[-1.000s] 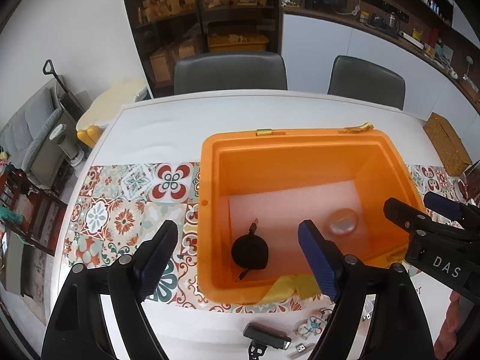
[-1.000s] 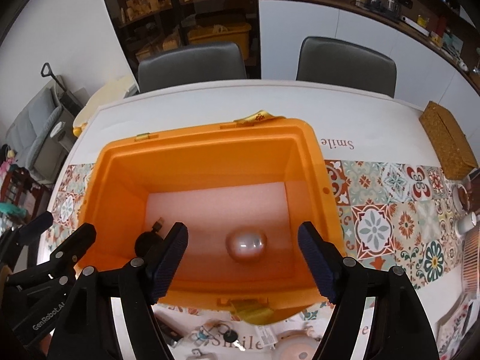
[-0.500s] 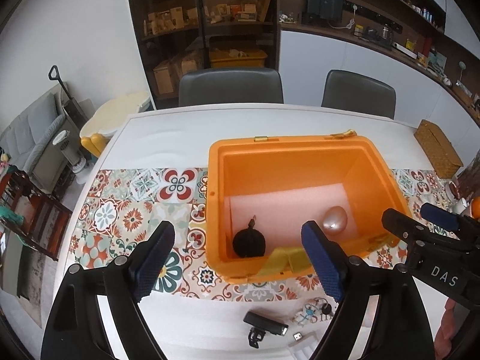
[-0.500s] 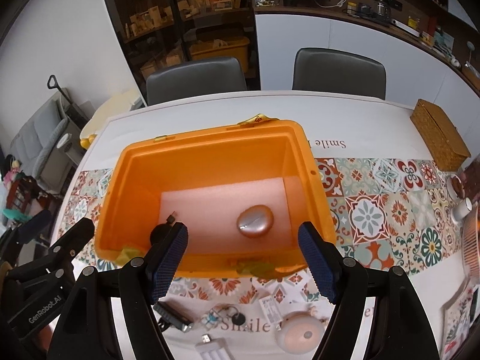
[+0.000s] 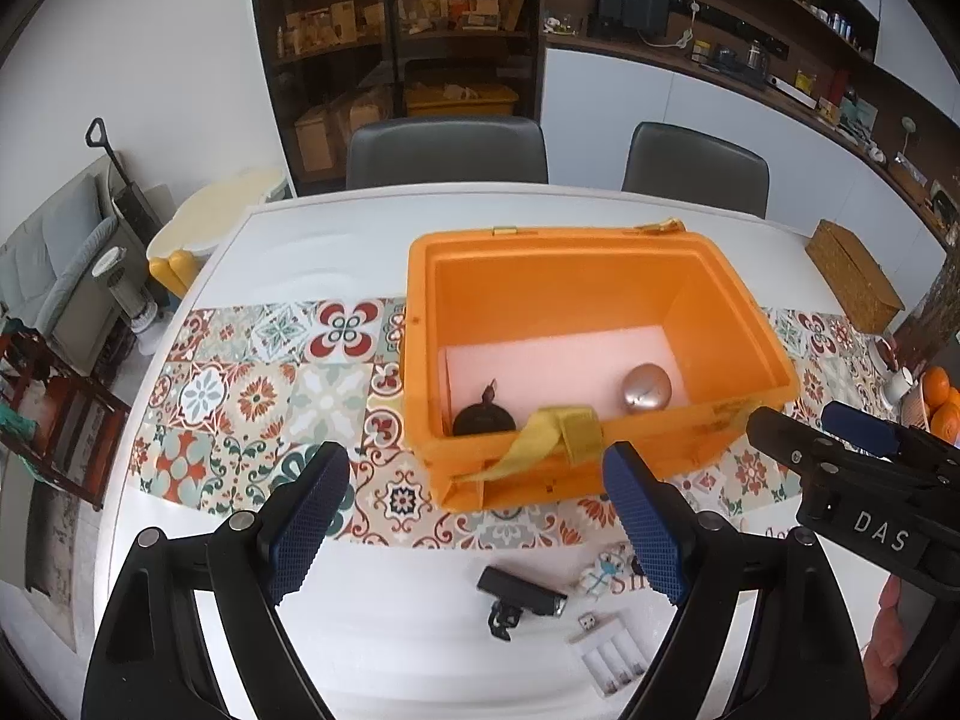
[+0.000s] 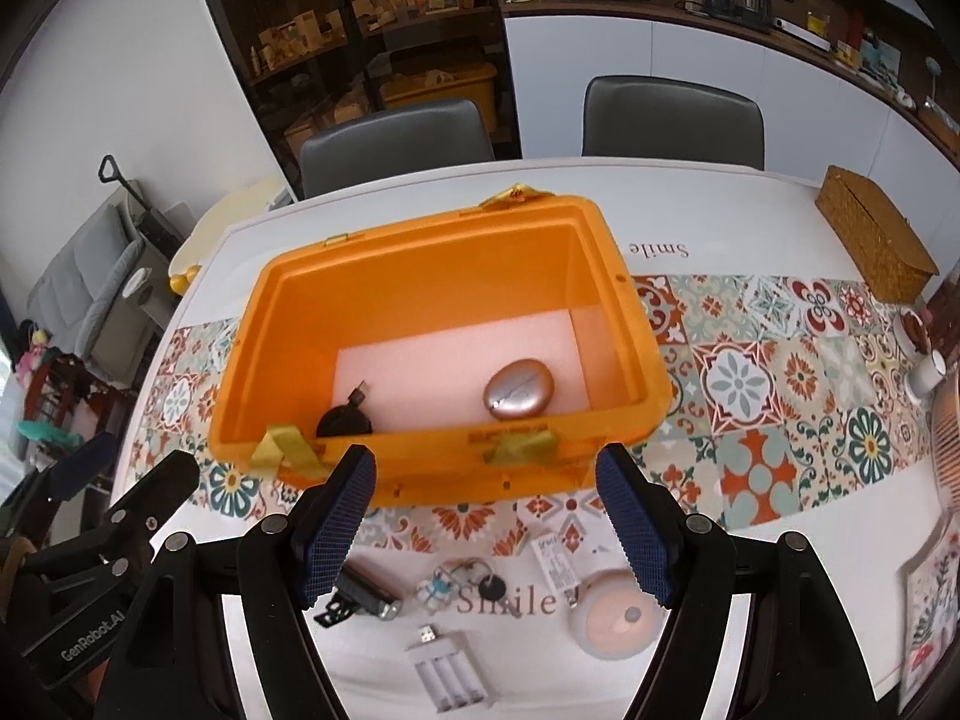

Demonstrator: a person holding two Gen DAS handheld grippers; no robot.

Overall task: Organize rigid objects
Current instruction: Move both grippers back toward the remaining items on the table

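Note:
An orange plastic bin (image 5: 744, 330) (image 6: 630, 336) stands open on the table, holding a round black cable reel (image 5: 483, 417) (image 6: 343, 420) and a silver oval case (image 5: 647, 385) (image 6: 519, 389). In front of it lie a black bike light (image 5: 521, 591) (image 6: 360, 594), a white battery holder (image 5: 612, 657) (image 6: 447, 669), a key ring with a charm (image 6: 462, 585), a white tag (image 6: 555, 564) and a round white-and-pink device (image 6: 618, 621). My left gripper (image 5: 480, 528) and right gripper (image 6: 483, 531) both hang open and empty over the table in front of the bin.
A patterned tile runner (image 5: 252, 396) crosses the white table (image 5: 336, 246). A wicker box (image 6: 873, 240) sits at the far right, oranges (image 5: 939, 396) and a cup (image 6: 924, 375) at the right edge. Two grey chairs (image 5: 447, 150) stand behind the table.
Both grippers have drawn back from over the bin toward the near edge of the table. The small items in front of the bin have come into view. Both stay open and empty.

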